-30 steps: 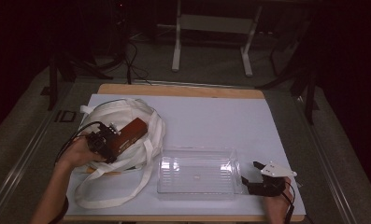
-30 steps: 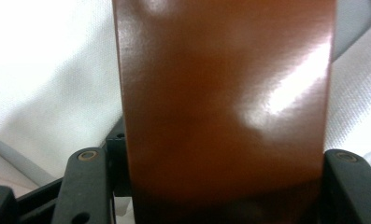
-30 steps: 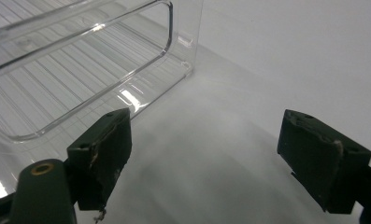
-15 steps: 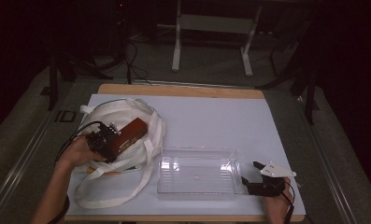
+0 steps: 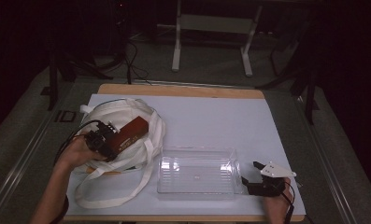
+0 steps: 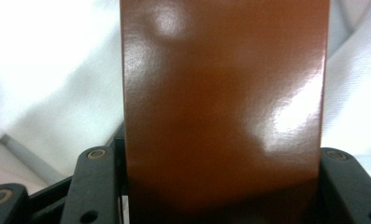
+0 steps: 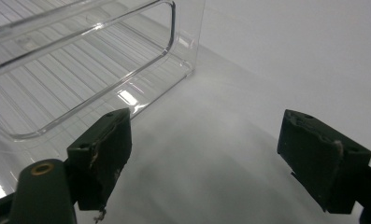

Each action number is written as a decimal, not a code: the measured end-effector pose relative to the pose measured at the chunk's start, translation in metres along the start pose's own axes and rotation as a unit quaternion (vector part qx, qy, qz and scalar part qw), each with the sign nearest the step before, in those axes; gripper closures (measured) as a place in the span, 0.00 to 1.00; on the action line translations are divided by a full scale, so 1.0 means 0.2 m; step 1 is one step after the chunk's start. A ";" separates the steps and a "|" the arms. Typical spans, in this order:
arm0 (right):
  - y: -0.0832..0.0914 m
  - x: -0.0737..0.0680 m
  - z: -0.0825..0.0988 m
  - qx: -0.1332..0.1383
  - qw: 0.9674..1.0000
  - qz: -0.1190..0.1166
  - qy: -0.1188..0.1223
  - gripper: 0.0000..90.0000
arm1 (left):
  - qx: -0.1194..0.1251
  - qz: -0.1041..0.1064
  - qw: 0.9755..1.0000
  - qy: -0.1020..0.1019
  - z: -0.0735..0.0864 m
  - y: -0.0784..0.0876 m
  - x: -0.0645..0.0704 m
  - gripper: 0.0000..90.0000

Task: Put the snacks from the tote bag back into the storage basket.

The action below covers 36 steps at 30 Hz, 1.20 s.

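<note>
Jaws of the left gripper (image 5: 109, 140) clamp the near end of a brown box (image 5: 131, 132) over the white tote bag (image 5: 127, 112), long axis pointing far-right. Clear tray (image 5: 197, 170) lies right; right gripper (image 7: 220, 154) gapes wide beside it.

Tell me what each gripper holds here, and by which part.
The left gripper clamps the brown box at its near end, over the white bag. The right gripper is open, holding nothing.

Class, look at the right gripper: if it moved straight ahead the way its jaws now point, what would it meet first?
Probably the clear plastic tray. The right gripper is open over bare table cover, with the tray's end just ahead on one side. Depth is unclear, so it might slip past.
</note>
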State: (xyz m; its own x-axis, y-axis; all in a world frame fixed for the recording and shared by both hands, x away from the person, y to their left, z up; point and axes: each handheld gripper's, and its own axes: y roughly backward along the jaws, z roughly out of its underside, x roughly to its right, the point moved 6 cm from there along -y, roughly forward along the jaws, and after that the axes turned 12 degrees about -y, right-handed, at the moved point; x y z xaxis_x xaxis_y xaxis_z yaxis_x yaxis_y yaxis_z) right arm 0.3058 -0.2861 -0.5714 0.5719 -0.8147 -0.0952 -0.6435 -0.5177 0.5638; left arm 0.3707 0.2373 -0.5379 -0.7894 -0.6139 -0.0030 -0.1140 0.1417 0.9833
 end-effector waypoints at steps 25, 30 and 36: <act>0.00 0.00 0.00 0.003 1.000 -0.001 -0.003 0.20 | 0.041 -0.018 0.999 -0.023 -0.05 0.19 0.02 0.48; 0.01 0.00 0.00 0.006 1.000 0.000 0.000 0.20 | 0.054 -0.029 0.998 -0.021 -0.05 0.23 0.02 0.48; 0.01 0.00 0.00 0.006 1.000 -0.002 -0.003 0.20 | 0.078 -0.022 0.996 -0.026 -0.06 0.31 0.03 0.48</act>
State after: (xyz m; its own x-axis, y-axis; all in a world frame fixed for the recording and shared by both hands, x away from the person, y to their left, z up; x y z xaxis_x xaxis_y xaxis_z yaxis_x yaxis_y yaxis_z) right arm 0.3054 -0.2868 -0.5705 0.5716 -0.8142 -0.1021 -0.6470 -0.5237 0.5541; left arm 0.3669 0.2324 -0.4754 -0.8112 -0.5818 -0.0582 -0.2382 0.2381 0.9416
